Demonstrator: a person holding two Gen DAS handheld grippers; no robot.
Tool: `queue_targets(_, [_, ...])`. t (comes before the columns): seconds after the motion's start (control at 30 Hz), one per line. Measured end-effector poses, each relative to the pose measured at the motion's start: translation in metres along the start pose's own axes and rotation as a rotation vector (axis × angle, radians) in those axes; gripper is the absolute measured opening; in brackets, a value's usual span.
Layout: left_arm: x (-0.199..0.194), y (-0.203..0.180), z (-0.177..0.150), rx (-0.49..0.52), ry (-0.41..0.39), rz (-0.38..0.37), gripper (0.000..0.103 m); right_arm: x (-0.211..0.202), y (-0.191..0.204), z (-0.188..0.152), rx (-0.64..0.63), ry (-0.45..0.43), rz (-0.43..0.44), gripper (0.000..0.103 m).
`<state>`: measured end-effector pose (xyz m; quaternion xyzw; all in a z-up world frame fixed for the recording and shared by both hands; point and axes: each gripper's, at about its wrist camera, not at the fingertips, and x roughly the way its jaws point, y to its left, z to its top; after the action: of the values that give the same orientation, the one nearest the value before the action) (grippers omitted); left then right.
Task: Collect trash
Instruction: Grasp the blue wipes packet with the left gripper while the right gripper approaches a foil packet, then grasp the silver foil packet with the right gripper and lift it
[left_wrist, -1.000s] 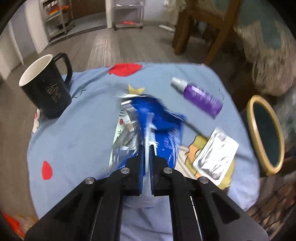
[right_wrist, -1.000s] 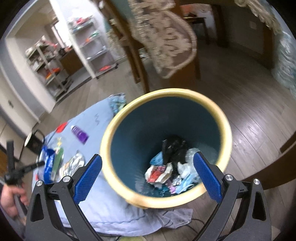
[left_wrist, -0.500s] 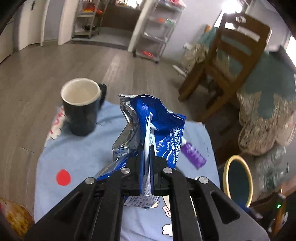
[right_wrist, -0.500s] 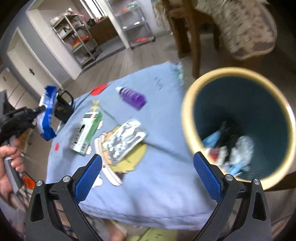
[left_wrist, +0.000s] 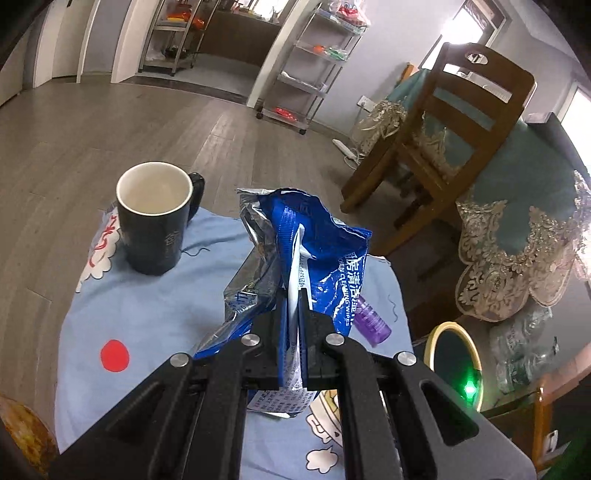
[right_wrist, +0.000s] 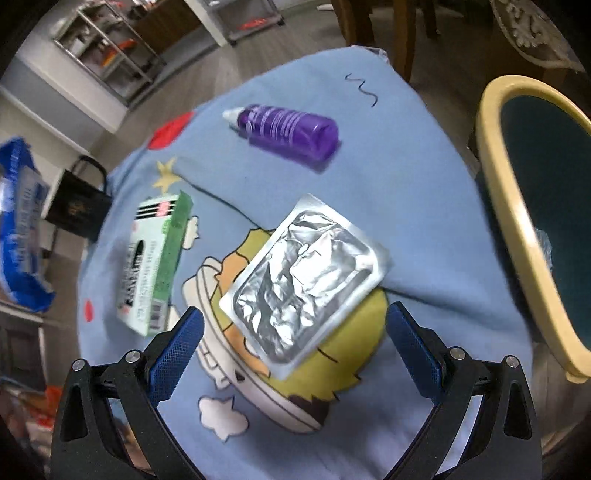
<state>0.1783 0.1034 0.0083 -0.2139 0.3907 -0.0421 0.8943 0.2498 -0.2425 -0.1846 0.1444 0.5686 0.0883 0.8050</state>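
While the left gripper (left_wrist: 293, 314) pinches the blue wipes packet (left_wrist: 306, 254) mid-frame, the right gripper (right_wrist: 293, 332) gapes wide, empty.
Foil pouch (right_wrist: 304, 277) lies flat at centre; pads could skid over it.

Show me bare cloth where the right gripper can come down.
Free: between purple bottle and foil pouch, and right of the pouch toward the bin. Crowded: green box sits close beside the pouch's left edge.
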Motion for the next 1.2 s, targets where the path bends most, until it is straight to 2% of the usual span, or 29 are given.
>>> queue_targets(0.17, [0.000, -0.001, 0.001, -0.003, -0.004, -0.022, 0.004, 0.015, 0.023, 0.012, -0.071, -0.012, -0.093, 0.099])
queue_targets(0.43, [0.000, 0.001, 0.003, -0.019, -0.009, -0.032, 0.004, 0.040, 0.063, 0.016, -0.298, -0.034, -0.255, 0.099])
queue_targets(0.6, [0.002, 0.000, 0.002, -0.012, -0.005, -0.033, 0.004, 0.038, 0.064, 0.011, -0.331, -0.068, -0.236, 0.095])
queue_targets(0.77, [0.005, -0.005, 0.001, 0.001, 0.002, -0.032, 0.005, 0.022, 0.053, -0.001, -0.356, -0.083, -0.195, 0.072])
queue_targets(0.93, [0.008, -0.009, -0.001, 0.014, 0.009, -0.031, 0.005, 0.008, 0.037, -0.003, -0.340, -0.080, -0.130, 0.070])
queue_targets(1.2, [0.016, -0.020, -0.005, 0.047, 0.033, -0.046, 0.005, -0.030, 0.008, -0.002, -0.318, -0.127, -0.039, 0.070])
